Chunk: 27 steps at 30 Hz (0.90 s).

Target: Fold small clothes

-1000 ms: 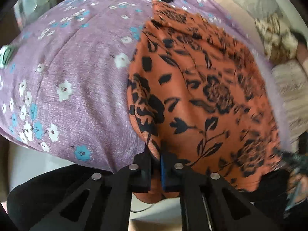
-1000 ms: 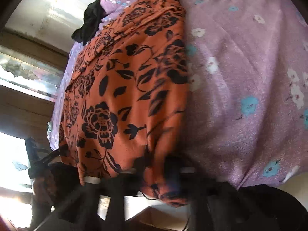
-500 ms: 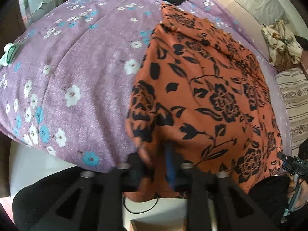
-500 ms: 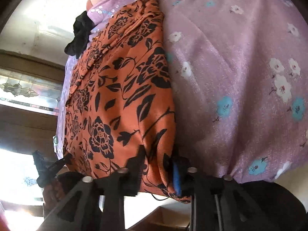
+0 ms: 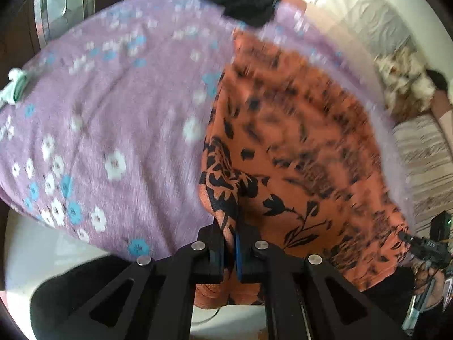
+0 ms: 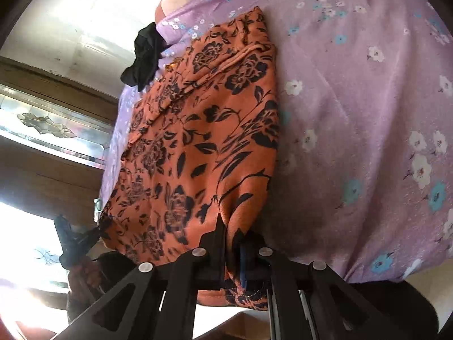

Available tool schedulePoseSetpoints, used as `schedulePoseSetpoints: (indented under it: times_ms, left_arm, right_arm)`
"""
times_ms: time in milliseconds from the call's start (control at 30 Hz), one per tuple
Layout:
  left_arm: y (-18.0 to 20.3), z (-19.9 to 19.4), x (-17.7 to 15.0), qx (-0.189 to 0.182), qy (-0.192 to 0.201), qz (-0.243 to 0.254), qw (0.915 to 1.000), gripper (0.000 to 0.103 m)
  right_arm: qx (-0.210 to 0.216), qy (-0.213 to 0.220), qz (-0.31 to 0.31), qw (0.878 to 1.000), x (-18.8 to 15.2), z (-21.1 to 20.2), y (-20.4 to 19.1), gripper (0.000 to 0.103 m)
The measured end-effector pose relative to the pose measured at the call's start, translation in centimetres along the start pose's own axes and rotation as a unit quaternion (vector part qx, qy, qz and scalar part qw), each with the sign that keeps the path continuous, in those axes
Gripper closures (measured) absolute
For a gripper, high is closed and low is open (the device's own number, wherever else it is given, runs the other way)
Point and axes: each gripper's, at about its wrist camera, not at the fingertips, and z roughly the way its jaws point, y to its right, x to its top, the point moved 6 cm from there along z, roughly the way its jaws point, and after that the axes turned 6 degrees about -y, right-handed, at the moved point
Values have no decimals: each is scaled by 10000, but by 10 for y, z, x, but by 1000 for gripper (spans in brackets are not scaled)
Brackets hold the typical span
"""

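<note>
A lilac bedsheet (image 5: 113, 113) printed with small white and blue flowers covers the bed, whose near edge curves down toward a pale floor (image 5: 42, 252) in both wrist views. On the sheet lies the orange garment (image 6: 198, 147) with black roses and leaves, spread lengthwise from the near edge of the bed toward the far end; its near hem hangs just over that edge. A broad stretch of bare sheet lies beside the garment on the side away from the wall in the left view, and another wide bare stretch fills the right view beyond the garment's long edge. At the far end of the bed a crumpled black cloth (image 6: 145, 56) sits near the garment's far end, whether touching cannot be told. A small pale green and white item (image 5: 14, 89) rests at the sheet's far side edge. The left claw (image 5: 230, 248) is clamped tight on one near corner of the garment, fabric bunched between its pads. The right claw (image 6: 232, 250) likewise pinches the other near corner, cloth drooping below it. Wood panelling and patterned glass stand beyond the bed. No writing is readable.
</note>
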Motion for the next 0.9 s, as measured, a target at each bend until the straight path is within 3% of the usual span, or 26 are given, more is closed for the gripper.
schedulePoseSetpoints:
  times_ms: [67,200,300,400,533,600,700,767,800,867,900]
  left_arm:
    - [-2,18,-5,177,-368,54,9991,97]
    - [7,6,8,-13,-61,87,9999,97]
    - [-1,20,4,141,-339,22,9993,96]
    - [5,10,11,33,-193,120,9997,97]
    - [24,-18,54,-188,271,294,9990,97]
    - [36,-29,87,-370,493,405,9973,97]
    - [55,-41,161,-611,857,508,9931,97]
    - [72,-34,224,-456,1146,639,9903,94]
    - [74,-31,238,-354,1181,686,9900,94]
    - [75,-8,284,-81,1426,533,9883,92]
    - [74,20,312,-1,1383,348,9898,84]
  right_arm:
    - [-96,-273,172,9994,-5,16,11,95]
    - [-15,-153,30,9999,-1,9,3,95]
    - [0,-331,240,9992,-4,16,14,95]
    - [165,-325,46,9993,1,10,3,95]
    - [761,-61,24,9971,26,-4,-16,95]
    - [1079,156,-27,9940,61,-11,-29,95]
    - [1420,642,-139,9877,137,-25,-50,95]
    - [1674,1006,75,9807,190,-33,-51,94]
    - [1732,1127,261,9781,218,-30,-49,92]
    - [1592,1440,499,9754,267,-18,-38,91]
    - [1455,1523,525,9761,290,-7,-32,87]
